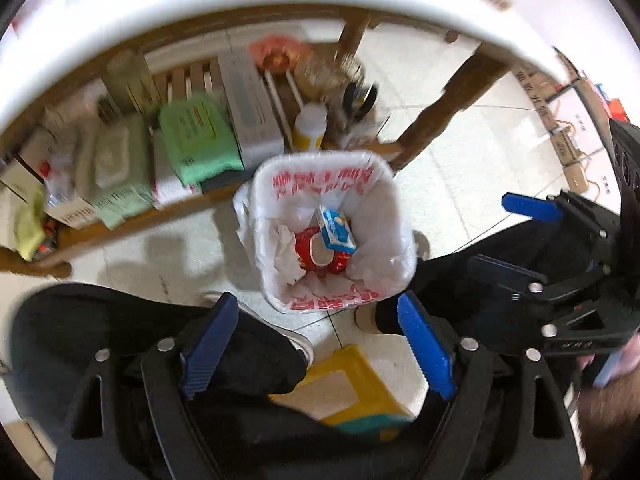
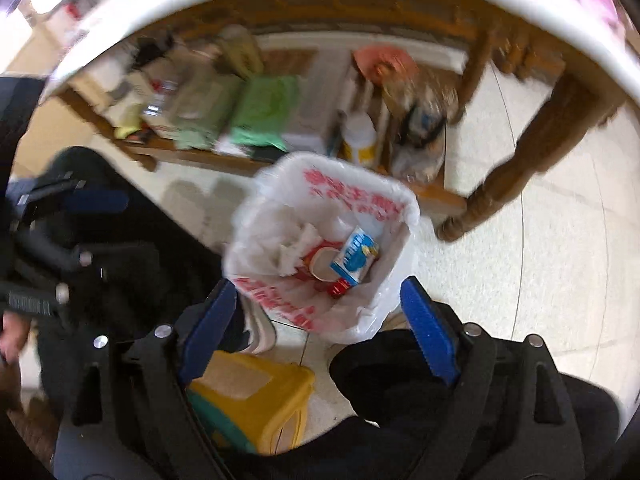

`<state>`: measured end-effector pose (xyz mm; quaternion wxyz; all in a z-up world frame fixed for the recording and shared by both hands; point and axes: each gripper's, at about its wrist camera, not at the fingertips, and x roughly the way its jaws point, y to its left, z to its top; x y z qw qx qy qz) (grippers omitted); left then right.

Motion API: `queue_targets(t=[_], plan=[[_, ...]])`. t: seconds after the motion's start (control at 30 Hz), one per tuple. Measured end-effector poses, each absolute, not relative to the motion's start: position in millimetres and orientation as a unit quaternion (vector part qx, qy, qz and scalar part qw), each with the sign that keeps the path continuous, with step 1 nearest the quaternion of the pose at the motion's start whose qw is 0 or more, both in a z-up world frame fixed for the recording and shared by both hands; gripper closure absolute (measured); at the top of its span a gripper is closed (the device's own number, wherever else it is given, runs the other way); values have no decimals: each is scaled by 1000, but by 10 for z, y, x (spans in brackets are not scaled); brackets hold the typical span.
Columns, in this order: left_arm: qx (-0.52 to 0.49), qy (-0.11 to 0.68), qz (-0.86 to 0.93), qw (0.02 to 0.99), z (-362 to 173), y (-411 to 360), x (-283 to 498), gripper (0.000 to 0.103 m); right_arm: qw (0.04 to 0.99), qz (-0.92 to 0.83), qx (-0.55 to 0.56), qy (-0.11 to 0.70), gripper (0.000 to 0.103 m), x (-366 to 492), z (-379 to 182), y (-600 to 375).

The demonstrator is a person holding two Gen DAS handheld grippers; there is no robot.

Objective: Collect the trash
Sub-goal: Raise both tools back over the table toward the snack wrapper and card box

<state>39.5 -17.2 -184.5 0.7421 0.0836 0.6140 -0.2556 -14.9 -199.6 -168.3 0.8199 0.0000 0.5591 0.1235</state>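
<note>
A trash bin lined with a white plastic bag with red print (image 1: 384,192) stands on the floor under the table; it also shows in the right wrist view (image 2: 272,200). Inside lie a blue and white carton (image 1: 336,230) (image 2: 354,258), a red cup (image 1: 314,252) (image 2: 324,264) and crumpled white tissue (image 1: 286,252) (image 2: 296,248). My left gripper (image 1: 316,344) is open and empty, above the bin's near side. My right gripper (image 2: 316,340) is open and empty, also above the bin; it shows at the right of the left wrist view (image 1: 516,236).
A low wooden shelf (image 1: 120,224) behind the bin holds green packs (image 1: 196,136), boxes and a white bottle (image 1: 310,124). Wooden table legs (image 1: 448,104) (image 2: 516,168) stand to the right. A yellow stool (image 1: 352,384) (image 2: 256,392) and the person's dark-trousered legs (image 1: 120,332) are below the grippers.
</note>
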Motion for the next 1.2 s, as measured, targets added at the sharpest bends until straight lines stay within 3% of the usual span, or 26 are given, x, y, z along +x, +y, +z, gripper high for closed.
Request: queue_targets(t=[0.1, 0.3, 0.53, 1.2], plan=[[103, 578, -260, 767, -1239, -64, 414, 18, 848, 126, -36, 513, 10, -215, -1095, -2020], [175, 499, -241, 814, -240, 7, 518, 11, 882, 131, -72, 447, 8, -170, -102, -2193], [233, 463, -248, 818, 382, -148, 775, 10, 888, 129, -108, 429, 8, 66, 477, -2341], [251, 512, -301, 765, 491, -297, 1710, 10, 860, 153, -142, 466, 8, 894, 753, -2395]])
